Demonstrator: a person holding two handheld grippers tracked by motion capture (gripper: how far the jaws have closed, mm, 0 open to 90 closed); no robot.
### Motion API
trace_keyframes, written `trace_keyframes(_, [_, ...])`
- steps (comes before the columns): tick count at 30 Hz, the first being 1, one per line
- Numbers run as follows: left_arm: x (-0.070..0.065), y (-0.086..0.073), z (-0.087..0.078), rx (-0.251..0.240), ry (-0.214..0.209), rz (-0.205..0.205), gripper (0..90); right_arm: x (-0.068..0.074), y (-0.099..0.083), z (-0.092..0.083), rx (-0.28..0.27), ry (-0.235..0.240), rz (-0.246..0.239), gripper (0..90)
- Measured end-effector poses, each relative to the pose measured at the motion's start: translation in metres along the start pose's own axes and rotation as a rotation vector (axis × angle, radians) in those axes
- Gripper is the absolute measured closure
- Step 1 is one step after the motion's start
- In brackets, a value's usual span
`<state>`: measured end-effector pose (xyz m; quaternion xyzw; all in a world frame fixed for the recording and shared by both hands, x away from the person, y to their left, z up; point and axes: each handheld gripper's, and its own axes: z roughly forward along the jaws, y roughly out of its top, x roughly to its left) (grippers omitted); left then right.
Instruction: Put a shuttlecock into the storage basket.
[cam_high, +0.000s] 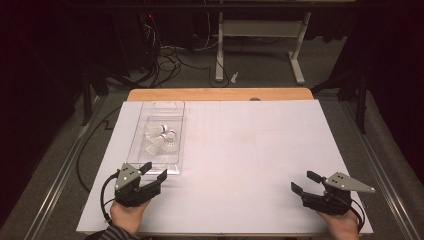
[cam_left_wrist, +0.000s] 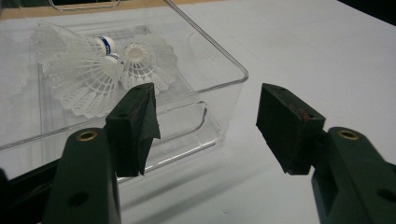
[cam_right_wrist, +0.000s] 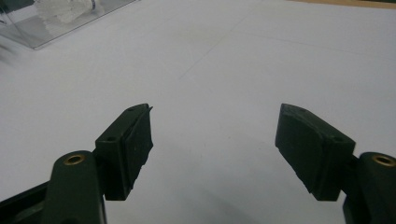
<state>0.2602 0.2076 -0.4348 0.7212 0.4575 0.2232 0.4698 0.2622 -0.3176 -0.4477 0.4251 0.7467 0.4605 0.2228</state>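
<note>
Evidently, the clear plastic tray serves as the landmark here: three white shuttlecocks are kept inside it, bunched near its middle, their skirts overlapping and their cork tips turned toward one another, so that its walls stop them from rolling over the white sheet on which the tray stands. The left gripper is held just at the tray's near corner, its jaws spread wide with nothing between them; in the left gripper view one pad is seen in front of the tray's near wall and the other out over the bare sheet beside it, which suggests a reach into the tray is being prepared. The right gripper is parked well apart from the tray, toward the sheet's far side from it, likewise opened wide and empty.

The tray's near rim would have to be cleared from above before a shuttlecock could be taken. Between tray and right gripper, open sheet is left for setting things down. The sheet's near edge lies close to both hands.
</note>
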Motion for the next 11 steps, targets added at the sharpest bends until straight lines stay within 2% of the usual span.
trace_keyframes(11, [-0.0007, -0.0006, -0.0011, -0.007, -0.006, -0.001, 38.9, -0.0001, 0.0003, -0.0008, -0.005, 0.000, -0.001, 28.0])
